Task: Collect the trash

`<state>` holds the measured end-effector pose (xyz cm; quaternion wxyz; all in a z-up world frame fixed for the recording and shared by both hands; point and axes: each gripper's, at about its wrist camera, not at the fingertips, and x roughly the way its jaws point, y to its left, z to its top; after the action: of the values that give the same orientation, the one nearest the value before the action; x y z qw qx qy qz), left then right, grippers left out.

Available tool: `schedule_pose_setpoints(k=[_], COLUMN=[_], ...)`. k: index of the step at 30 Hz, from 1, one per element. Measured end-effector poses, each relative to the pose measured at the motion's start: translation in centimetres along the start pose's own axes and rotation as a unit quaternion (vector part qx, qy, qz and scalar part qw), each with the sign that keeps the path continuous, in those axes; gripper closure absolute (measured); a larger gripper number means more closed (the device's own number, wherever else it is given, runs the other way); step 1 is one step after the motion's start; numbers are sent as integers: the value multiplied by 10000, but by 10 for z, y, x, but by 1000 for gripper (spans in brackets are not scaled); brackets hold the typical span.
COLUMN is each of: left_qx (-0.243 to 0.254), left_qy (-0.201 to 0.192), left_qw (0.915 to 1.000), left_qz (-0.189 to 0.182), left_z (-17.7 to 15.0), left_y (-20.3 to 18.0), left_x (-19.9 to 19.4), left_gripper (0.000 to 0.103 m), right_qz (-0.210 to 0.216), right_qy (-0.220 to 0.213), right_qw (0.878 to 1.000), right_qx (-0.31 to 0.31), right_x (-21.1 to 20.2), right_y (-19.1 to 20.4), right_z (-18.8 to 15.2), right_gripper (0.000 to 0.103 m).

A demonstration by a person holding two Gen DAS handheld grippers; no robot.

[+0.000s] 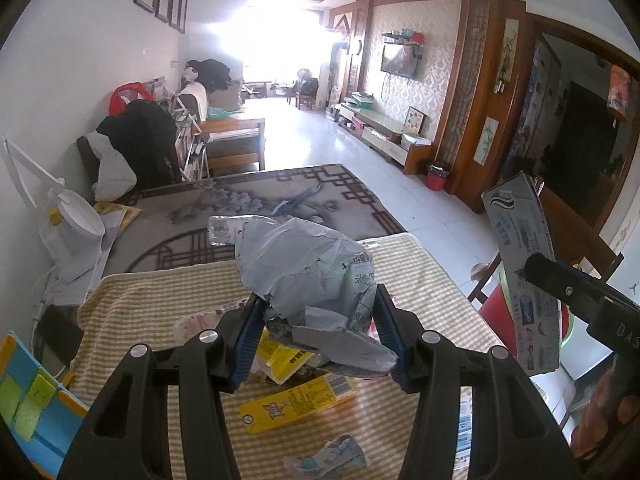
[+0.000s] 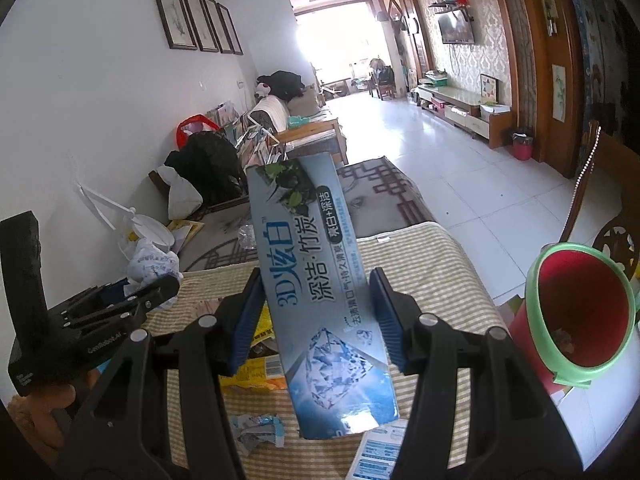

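Striped yellow-and-white tablecloth [image 1: 420,264] remains littered; carrying step underway. Left gripper [image 1: 316,330] clamps crumpled grey plastic mailer bag [image 1: 308,268]; right gripper [image 2: 316,316] clamps blue cardboard toothpaste box [image 2: 316,292]. Next, I judge: release both into red bin with green rim [image 2: 580,308], at 3 o'clock.

Left hand-held gripper [image 1: 318,336] clamping crumpled grey paper [image 1: 308,276] over striped cloth [image 1: 420,264], yellow wrapper [image 1: 296,404] below, toothpaste box [image 1: 524,276] at right

A pale grey crumpled wrapper [image 1: 308,276] with dark print sat between blue pads of a black gripper [image 1: 316,336]; a blue-and-white toothpaste box [image 2: 320,300], a red bin [image 2: 580,312] rimmed green, a yellow-and-white striped cloth [image 1: 420,264].
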<state>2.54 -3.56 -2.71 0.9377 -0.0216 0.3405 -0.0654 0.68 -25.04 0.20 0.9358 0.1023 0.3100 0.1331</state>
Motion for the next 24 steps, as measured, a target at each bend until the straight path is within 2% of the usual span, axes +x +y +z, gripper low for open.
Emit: schedule_pose_setpoints(k=[9,15,20,24], left_qx=[-97,-114,-260,-419], left_qy=[101,84,134,177], left_qw=[9999,9999,9995,9984], left_qz=[65,67,129,334], left_z=[2,3,0,-9], left_y=[-36,-76,-101,-108], left_x=[12,23,33,37], left_gripper=[53,52,52,52], right_qz=[91,130,234,261], right_qy=[31,110,918,1840], right_qw=[10000,9998,9953,9821], right_qx=[15,-49,-180,-298], right_x=[-8,-12,13,50], right_y=[-39,-76,-110,-131], right_z=[9,14,3,-24], right_gripper=[51,54,54,39])
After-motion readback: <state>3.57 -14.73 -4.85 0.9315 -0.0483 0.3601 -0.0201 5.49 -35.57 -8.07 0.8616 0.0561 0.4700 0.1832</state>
